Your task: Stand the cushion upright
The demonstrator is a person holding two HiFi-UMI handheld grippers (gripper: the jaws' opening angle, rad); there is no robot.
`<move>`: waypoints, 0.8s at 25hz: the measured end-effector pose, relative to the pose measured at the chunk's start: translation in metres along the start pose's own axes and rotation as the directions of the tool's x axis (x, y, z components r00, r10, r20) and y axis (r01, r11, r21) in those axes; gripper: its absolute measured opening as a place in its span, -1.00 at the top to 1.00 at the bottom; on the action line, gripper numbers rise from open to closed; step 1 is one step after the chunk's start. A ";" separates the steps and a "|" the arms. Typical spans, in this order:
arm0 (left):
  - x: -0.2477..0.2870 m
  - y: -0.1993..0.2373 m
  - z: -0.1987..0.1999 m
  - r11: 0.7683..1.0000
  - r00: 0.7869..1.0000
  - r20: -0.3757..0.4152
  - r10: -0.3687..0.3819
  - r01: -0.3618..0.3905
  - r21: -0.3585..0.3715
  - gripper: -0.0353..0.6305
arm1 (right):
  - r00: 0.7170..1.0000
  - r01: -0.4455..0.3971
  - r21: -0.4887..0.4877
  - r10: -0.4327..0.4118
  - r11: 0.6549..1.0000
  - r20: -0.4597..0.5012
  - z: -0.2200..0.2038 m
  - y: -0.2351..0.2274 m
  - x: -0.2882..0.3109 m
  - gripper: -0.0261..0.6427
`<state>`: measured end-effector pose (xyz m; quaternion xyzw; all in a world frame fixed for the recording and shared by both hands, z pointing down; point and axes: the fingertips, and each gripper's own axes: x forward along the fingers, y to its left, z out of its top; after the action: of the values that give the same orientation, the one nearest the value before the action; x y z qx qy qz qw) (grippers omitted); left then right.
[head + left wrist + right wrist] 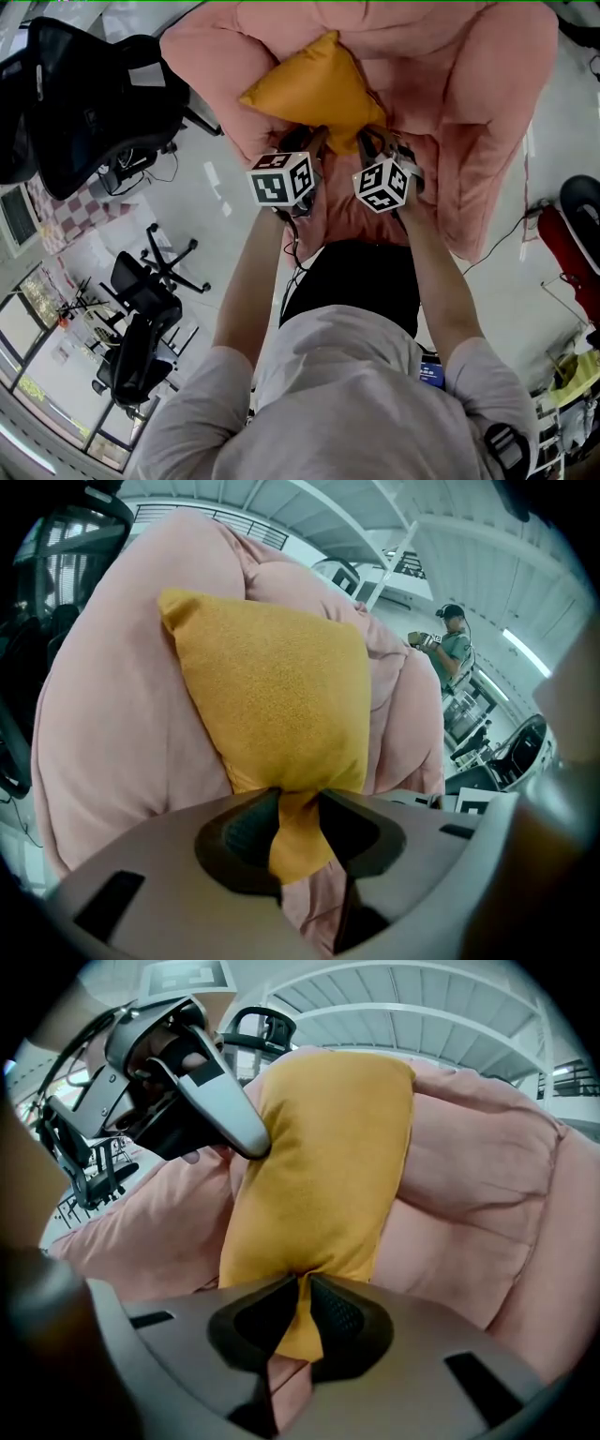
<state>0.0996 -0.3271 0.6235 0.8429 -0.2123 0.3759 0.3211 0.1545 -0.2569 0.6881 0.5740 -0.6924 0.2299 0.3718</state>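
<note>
1. The yellow cushion (314,89) sits on the seat of the pink armchair (469,112), leaning into the chair's padded back.
2. Orientation: from above, the cushion reads as a diamond. One corner points away from the person towards the chair back, and another points to the chair's left arm. Its length runs from the gripped lower edge up along the backrest, so it is raised rather than lying flat.
3. In the left gripper view the cushion (281,696) rises well above the jaws, its face turned to the camera and its top corner tilted left.
4. In the right gripper view the cushion (328,1157) shows tall and narrow, nearly edge-on against the backrest.
5. The left gripper (298,803) has its jaws drawn narrow, pinching a fold of yellow fabric at one lower corner.
6. The right gripper (302,1288) has its jaws closer together, clamped on a thin fold at the other lower corner.
7. From overhead, the left gripper (314,141) and right gripper (370,141) sit side by side at the front of the seat, both angled down.
8. A black office chair (94,94) stands to the left of the armchair.
</note>
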 end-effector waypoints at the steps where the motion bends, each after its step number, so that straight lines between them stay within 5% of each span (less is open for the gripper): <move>1: 0.001 0.000 0.000 1.000 1.000 -0.002 -0.004 0.004 0.001 0.46 | 1.000 0.001 0.000 -0.001 1.000 -0.002 0.000 0.000 0.001 0.77; 9: 0.011 0.001 -0.003 0.999 1.000 -0.001 0.012 -0.012 0.044 0.46 | 1.000 -0.002 0.024 0.002 1.000 0.006 -0.007 -0.005 0.016 0.77; 13: 0.018 0.003 -0.002 0.993 0.998 0.022 0.062 -0.064 0.095 0.43 | 0.998 -0.060 0.110 0.057 0.992 0.027 -0.010 -0.009 0.023 0.72; 20: 0.000 0.001 -0.015 0.994 0.993 0.043 0.112 -0.112 -0.001 0.42 | 0.990 -0.135 0.155 0.141 0.979 -0.028 -0.016 -0.005 -0.008 0.52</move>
<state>0.0915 -0.3177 0.6313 0.8379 -0.2657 0.3752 0.2942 0.1642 -0.2408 0.6912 0.5467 -0.7036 0.3185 0.3234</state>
